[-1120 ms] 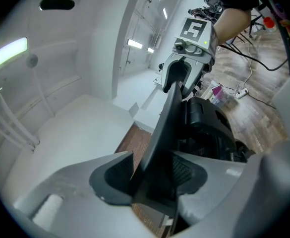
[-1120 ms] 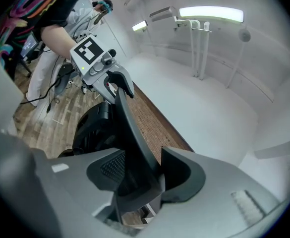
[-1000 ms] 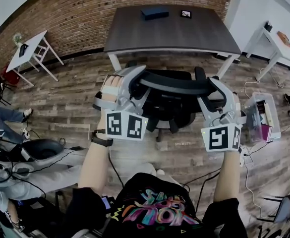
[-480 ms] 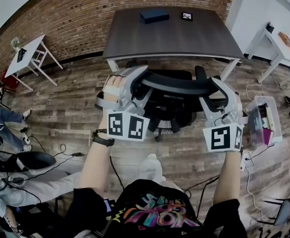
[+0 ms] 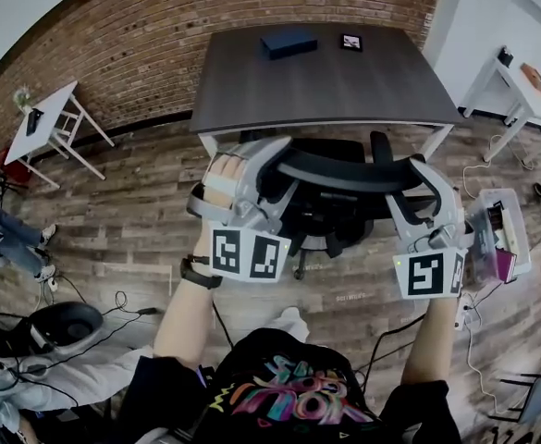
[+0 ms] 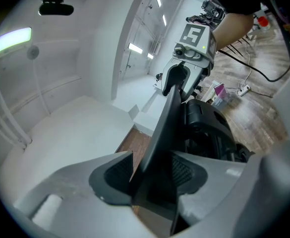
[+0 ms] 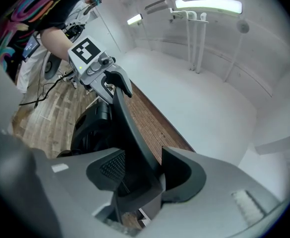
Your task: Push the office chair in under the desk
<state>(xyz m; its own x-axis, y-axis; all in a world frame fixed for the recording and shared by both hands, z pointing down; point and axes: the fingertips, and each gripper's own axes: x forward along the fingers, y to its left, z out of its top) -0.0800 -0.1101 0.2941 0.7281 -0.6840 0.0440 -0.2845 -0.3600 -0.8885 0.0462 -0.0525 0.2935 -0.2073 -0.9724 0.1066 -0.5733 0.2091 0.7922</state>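
The black office chair stands at the near edge of the dark-topped desk, its seat front partly under the top. My left gripper is shut on the left end of the curved backrest top. My right gripper is shut on the right end. In the left gripper view the backrest edge fills the gap between the jaws of my left gripper. The right gripper view shows the same edge held in my right gripper.
A dark box and a small device lie on the desk. White side tables stand left and right. A clear plastic bin and cables lie right of the chair. A seated person's legs show left.
Both grippers and the chair have moved forward toward the desk; the seat has gone further under the desk's near edge. The grip on the backrest is unchanged.
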